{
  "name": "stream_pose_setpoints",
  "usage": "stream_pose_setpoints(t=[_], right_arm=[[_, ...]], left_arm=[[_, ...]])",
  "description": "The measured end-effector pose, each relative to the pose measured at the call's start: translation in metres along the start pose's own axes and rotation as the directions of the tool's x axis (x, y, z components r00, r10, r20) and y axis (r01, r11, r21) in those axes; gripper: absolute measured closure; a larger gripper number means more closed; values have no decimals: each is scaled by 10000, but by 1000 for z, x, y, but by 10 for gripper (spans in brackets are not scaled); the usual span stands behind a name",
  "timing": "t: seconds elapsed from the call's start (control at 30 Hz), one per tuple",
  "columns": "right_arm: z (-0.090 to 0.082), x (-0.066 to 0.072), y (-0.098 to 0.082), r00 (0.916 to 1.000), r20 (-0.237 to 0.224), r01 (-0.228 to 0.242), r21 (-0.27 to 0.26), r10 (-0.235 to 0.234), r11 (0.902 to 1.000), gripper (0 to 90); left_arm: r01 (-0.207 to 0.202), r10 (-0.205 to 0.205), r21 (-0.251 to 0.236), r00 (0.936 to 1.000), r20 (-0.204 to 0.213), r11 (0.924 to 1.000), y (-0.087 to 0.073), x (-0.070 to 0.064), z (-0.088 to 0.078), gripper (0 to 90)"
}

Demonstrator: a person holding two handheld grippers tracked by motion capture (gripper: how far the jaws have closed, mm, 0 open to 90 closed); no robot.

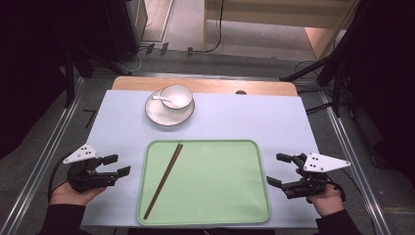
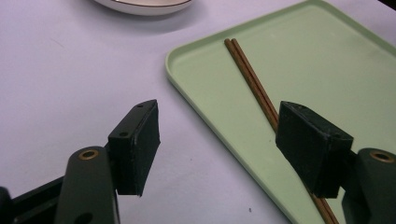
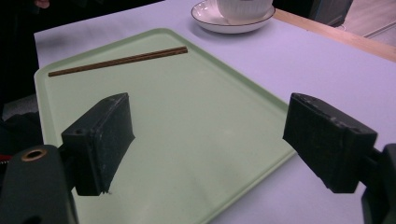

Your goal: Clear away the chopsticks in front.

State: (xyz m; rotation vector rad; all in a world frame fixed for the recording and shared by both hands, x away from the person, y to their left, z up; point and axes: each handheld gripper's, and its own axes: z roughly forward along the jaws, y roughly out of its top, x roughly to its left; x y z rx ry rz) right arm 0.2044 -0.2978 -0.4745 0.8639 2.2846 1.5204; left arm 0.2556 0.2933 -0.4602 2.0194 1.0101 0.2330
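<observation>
The chopsticks (image 1: pixel 163 180) already lie on the green tray (image 1: pixel 244 215) at the table's near edge – both the left hand-held gripper (image 1: pixel 121 165) and right hand-held gripper (image 1: pixel 278 170) gape empty – bowl (image 1: pixel 176 96) and saucer (image 1: pixel 169 119) seemingly remain.

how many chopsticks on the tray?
2: the chopsticks lie side by side, touching, slanted across the left part of the green tray, from near its top edge to its bottom-left corner.

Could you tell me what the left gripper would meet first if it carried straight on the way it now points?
Probably the green tray's near rim, then the chopsticks on it; depth is unclear.
</observation>
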Motion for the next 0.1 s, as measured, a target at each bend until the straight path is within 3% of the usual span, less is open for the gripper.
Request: stream_pose_setpoints(t=[0.1], right_arm=[[0, 0, 0, 10000, 1, 1, 0, -1, 10000, 164]], left_arm=[[59, -59, -8, 10000, 5, 10000, 0, 1, 0, 298]])
